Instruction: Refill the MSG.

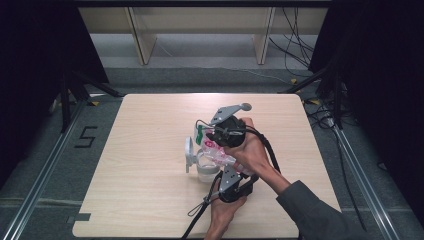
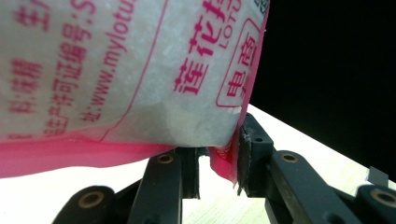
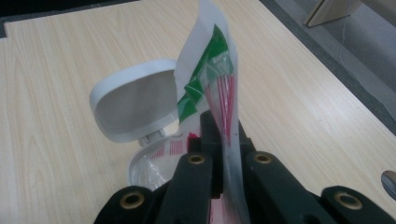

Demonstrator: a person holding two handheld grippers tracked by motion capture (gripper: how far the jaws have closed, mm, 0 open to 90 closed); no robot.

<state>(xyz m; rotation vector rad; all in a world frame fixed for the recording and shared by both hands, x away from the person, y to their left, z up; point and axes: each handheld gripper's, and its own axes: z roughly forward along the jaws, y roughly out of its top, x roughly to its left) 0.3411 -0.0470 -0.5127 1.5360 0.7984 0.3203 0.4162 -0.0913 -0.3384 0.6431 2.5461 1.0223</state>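
A clear plastic bag (image 1: 216, 152) of white grains, printed pink with a green top, hangs tilted over a small white jar (image 1: 205, 173) whose flip lid (image 1: 189, 152) stands open. My right gripper (image 1: 211, 137) is shut on the bag's green upper end (image 3: 212, 70), seen between its jaws (image 3: 224, 135). From the near side, my left gripper (image 1: 228, 170) pinches the bag's pink sealed bottom corner (image 2: 223, 161). The bag (image 2: 116, 70) fills most of the left gripper view. The jar's rim (image 3: 140, 170) and lid (image 3: 133, 105) lie just below the right gripper.
The light wooden table (image 1: 150, 200) has bare room on all sides of the jar. Black cables trail from both grippers toward the near edge. Wooden shelf legs (image 1: 142, 42) and floor cables stand beyond the far edge.
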